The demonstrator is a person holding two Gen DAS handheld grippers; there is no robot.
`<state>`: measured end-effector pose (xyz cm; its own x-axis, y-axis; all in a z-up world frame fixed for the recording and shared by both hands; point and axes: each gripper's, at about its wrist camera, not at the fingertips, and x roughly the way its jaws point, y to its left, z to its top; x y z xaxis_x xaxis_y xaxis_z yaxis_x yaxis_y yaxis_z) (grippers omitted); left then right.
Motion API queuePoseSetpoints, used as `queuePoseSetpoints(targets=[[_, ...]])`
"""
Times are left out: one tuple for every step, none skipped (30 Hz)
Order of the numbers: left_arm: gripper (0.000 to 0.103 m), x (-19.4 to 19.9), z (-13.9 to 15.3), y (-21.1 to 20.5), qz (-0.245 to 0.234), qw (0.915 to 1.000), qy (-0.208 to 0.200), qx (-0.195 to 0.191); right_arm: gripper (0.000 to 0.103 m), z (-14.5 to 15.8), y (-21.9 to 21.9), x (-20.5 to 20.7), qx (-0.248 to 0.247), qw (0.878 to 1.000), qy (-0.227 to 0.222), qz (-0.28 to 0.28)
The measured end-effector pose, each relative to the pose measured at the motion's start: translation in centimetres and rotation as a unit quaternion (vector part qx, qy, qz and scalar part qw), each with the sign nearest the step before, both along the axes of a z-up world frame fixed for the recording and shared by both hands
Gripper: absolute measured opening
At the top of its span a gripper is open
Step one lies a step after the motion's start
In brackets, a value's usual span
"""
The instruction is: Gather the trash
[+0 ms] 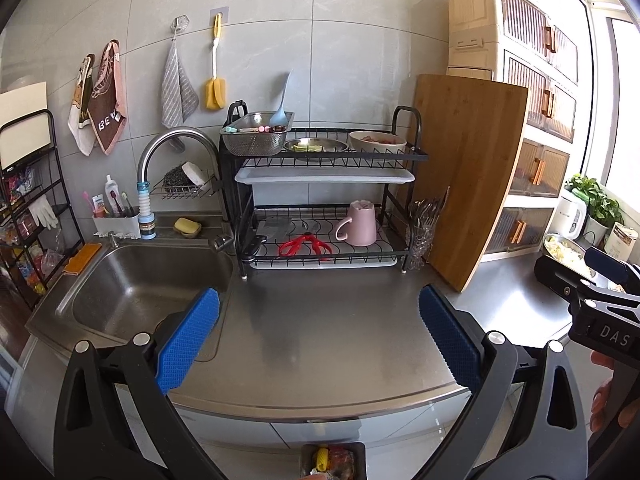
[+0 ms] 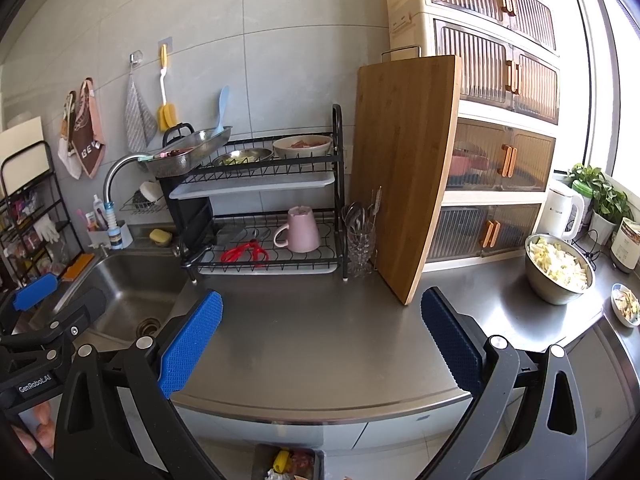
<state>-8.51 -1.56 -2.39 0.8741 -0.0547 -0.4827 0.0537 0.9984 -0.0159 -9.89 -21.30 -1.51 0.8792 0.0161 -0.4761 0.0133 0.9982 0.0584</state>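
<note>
My left gripper (image 1: 318,332) hangs open over the steel counter (image 1: 320,312) with nothing between its blue pads. Beside it, my right gripper (image 2: 320,332) is open and empty too, above the same counter (image 2: 320,320). A bin (image 1: 334,462) on the floor below the counter's front edge holds colourful trash, yellow and red pieces among it; the right wrist view shows this bin (image 2: 286,462) as well. No loose trash shows on the counter between the fingers. Each gripper appears at the edge of the other's view.
A sink (image 1: 140,284) lies to the left, a black dish rack (image 1: 324,200) with a pink mug (image 1: 360,224) and red scissors (image 1: 304,246) behind. A wooden cutting board (image 2: 404,176) leans against drawers. A steel bowl of chopped cabbage (image 2: 558,272) and a kettle (image 2: 560,210) sit right.
</note>
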Motion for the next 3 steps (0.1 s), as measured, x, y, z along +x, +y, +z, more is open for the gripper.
queuePoseSetpoints(targets=[[0.095, 0.11, 0.0, 0.0, 0.001, 1.0, 0.002, 0.002, 0.1, -0.03, 0.01, 0.05, 0.0, 1.0, 0.001, 0.001], [0.095, 0.16, 0.01, -0.02, 0.002, 1.0, 0.003, 0.004, 0.1, -0.06, 0.02, 0.09, 0.0, 1.0, 0.001, 0.001], [0.095, 0.23, -0.01, -0.03, 0.005, 1.0, 0.004, 0.006, 0.1, -0.09, 0.03, 0.14, 0.0, 1.0, 0.002, 0.0]])
